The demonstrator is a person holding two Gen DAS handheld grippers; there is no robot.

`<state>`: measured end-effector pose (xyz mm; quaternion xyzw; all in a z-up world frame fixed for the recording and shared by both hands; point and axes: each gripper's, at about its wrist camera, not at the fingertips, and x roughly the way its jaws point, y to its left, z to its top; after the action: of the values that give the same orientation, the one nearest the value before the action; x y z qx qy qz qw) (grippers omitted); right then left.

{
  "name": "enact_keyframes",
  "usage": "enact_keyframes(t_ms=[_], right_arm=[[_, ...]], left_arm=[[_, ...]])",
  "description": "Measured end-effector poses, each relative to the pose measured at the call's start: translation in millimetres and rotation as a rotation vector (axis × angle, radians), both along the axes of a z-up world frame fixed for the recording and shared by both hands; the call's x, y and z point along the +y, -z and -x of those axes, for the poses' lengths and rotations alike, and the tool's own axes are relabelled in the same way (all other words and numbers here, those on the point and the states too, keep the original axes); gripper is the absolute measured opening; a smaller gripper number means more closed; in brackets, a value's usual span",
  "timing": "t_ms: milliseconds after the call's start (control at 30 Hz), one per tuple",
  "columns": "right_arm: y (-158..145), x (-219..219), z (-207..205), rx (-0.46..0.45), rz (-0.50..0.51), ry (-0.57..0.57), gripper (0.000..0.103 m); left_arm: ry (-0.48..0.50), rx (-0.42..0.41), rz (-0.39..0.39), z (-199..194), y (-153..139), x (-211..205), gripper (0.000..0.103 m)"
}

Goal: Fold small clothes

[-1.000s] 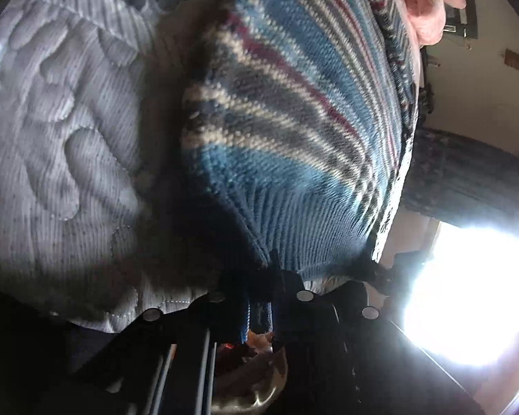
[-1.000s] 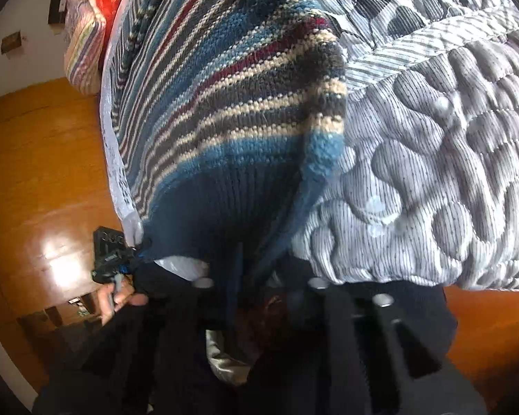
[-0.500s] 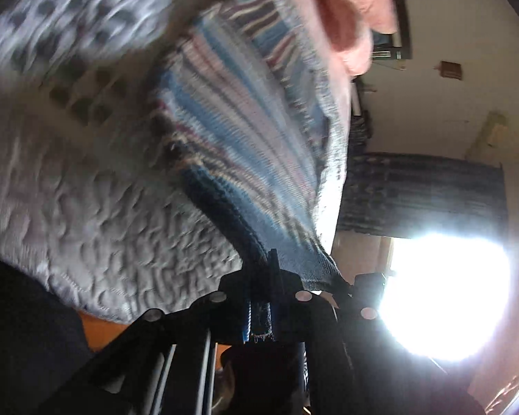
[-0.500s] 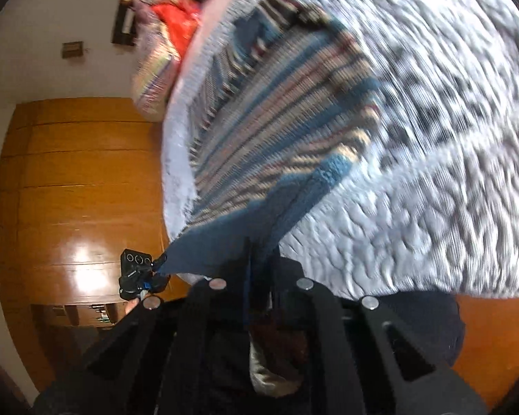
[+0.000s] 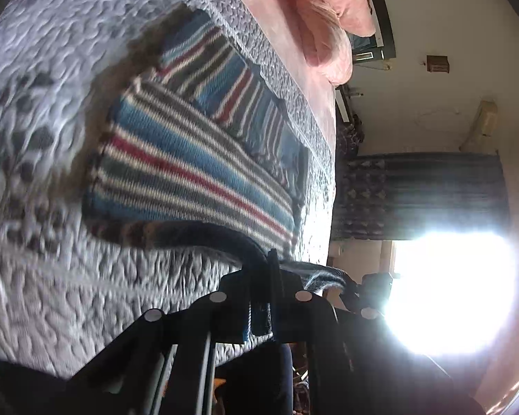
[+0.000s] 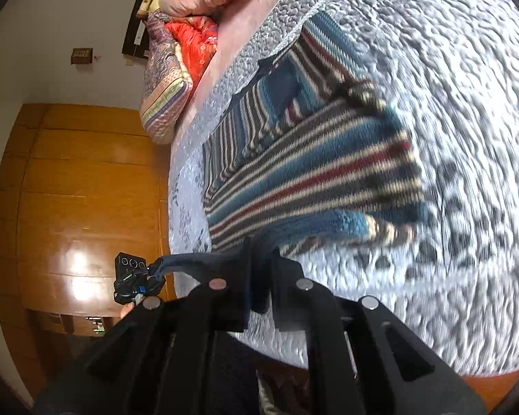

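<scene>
Hem corners of the striped sweater (image 5: 190, 169) on the quilt (image 5: 52, 294) sit clamped in your left gripper (image 5: 264, 290) and right gripper (image 6: 259, 276), mid-fold, so next carry them toward the far edge.

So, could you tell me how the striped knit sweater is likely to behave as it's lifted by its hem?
Probably floppy: the striped sweater sags between the left gripper and right gripper. Its thick knit looks fairly heavy and likely grippy, not slippery.

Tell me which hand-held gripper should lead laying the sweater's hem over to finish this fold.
Neither clearly: the left hand-held gripper and the right hand-held gripper each pinch the striped sweater's dark hem at opposite ends, so likely both together.
</scene>
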<state>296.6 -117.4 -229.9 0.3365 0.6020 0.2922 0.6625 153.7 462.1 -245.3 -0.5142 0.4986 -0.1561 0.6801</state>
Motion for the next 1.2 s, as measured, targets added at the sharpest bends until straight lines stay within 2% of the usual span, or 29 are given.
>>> enact_keyframes(t_ms=[233, 367, 567, 667, 733, 767, 800, 833, 867, 1000, 1200], right_arm=[[28.4, 23.5, -62.5, 0.032, 0.055, 0.003, 0.007], [51.7, 36.2, -91.5, 0.062, 0.097, -0.002, 0.007], [93.7, 46.7, -127.3, 0.111, 0.142, 0.006, 0.009], [113.7, 46.7, -139.5, 0.15, 0.135, 0.019, 0.015], [119.3, 45.2, -144.0, 0.174, 0.112, 0.019, 0.022], [116.4, 42.8, -144.3, 0.171, 0.095, 0.017, 0.03], [111.9, 40.3, -144.1, 0.162, 0.075, 0.016, 0.046], [105.0, 37.2, -144.2, 0.141, 0.057, 0.019, 0.055], [96.9, 33.5, -143.9, 0.109, 0.061, 0.02, 0.06], [77.1, 29.3, -140.3, 0.012, 0.114, -0.047, 0.06], [82.8, 50.5, -135.7, -0.086, 0.297, -0.175, 0.06]], left_arm=[[-0.017, 0.059, -0.04, -60.7, 33.5, 9.1, 0.008], [-0.008, 0.103, -0.088, -93.0, 58.5, 12.1, 0.008], [0.005, 0.142, -0.119, -128.2, 94.0, 16.0, 0.01], [0.012, 0.138, -0.104, -137.3, 104.9, 17.5, 0.014], [0.021, 0.127, -0.095, -138.4, 104.9, 18.1, 0.025], [0.017, 0.109, -0.093, -136.7, 101.5, 20.4, 0.03], [0.008, 0.091, -0.102, -133.6, 96.5, 24.7, 0.042], [0.001, 0.062, -0.123, -129.5, 89.6, 28.2, 0.054], [0.004, 0.03, -0.152, -125.5, 82.1, 30.7, 0.056], [0.081, -0.04, -0.265, -118.1, 64.8, 27.4, 0.057], [0.24, -0.051, -0.453, -133.9, 66.9, 4.4, 0.057]])
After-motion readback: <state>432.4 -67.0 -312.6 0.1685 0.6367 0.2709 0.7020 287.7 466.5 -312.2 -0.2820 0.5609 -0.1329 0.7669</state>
